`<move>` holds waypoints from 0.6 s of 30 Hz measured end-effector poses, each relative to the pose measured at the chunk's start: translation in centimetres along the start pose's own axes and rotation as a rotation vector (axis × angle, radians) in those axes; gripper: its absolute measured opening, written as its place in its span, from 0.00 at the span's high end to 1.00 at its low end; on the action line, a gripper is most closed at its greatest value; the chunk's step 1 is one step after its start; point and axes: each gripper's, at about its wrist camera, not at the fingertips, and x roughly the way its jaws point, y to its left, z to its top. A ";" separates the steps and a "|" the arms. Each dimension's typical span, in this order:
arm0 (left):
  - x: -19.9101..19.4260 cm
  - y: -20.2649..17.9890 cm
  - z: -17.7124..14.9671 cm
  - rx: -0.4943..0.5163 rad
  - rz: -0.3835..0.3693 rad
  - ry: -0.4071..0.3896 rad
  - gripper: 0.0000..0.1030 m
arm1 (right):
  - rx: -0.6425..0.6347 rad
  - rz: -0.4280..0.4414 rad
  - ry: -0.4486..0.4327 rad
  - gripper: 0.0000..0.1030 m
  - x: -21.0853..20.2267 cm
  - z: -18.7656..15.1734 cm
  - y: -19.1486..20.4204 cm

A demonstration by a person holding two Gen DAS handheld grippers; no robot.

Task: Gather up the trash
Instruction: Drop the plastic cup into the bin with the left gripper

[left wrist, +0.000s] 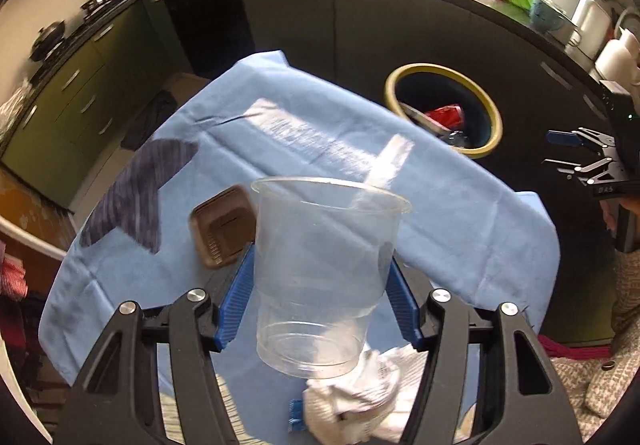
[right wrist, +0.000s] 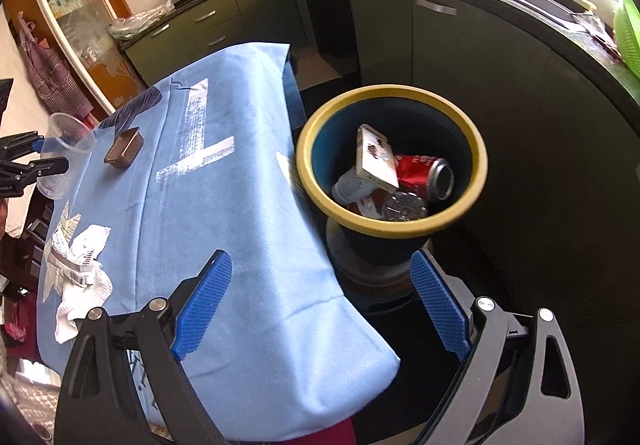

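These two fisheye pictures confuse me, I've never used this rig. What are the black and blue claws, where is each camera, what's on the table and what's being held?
There is no robot arm. A person carries a two-finger gripper in each hand, and each gripper has a camera looking forward along its blue fingers.

The left wrist view shows the left gripper clamped on a clear plastic cup, lifted above the table. The right gripper shows small at that picture's right edge.

The right wrist view shows the right gripper, open and empty, near the yellow-rimmed trash bin. The bin already holds a red can, a small carton and other trash.

On the blue tablecloth lie a brown plastic tray and crumpled white paper.
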 end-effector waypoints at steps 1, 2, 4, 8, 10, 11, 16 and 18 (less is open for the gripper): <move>0.4 -1.5 1.3 0.025 -0.027 0.002 0.43 | 0.016 -0.005 -0.006 0.13 -0.5 -0.6 -0.9; 0.9 -2.8 2.5 0.046 -0.051 0.006 0.42 | 0.032 -0.009 -0.012 0.13 -0.9 -1.3 -1.8; 2.3 -5.8 5.5 0.087 -0.099 0.021 0.42 | 0.064 -0.017 -0.022 0.12 -1.6 -2.5 -3.7; 6.1 -11.2 10.9 0.141 -0.170 0.065 0.42 | 0.140 -0.019 -0.033 0.12 -2.6 -5.1 -7.4; 8.7 -13.7 13.5 0.151 -0.177 0.078 0.42 | 0.175 -0.014 -0.032 0.12 -2.7 -6.1 -8.9; 10.0 -14.8 14.6 0.160 -0.169 0.080 0.42 | 0.194 -0.010 -0.031 0.12 -2.7 -6.7 -9.7; 16.7 -18.4 18.8 0.131 -0.175 0.118 0.36 | 0.261 -0.003 -0.008 0.12 -2.7 -9.2 -12.7; 18.2 -19.0 19.9 0.118 -0.165 0.123 0.37 | 0.279 0.005 -0.005 0.12 -2.6 -9.9 -13.6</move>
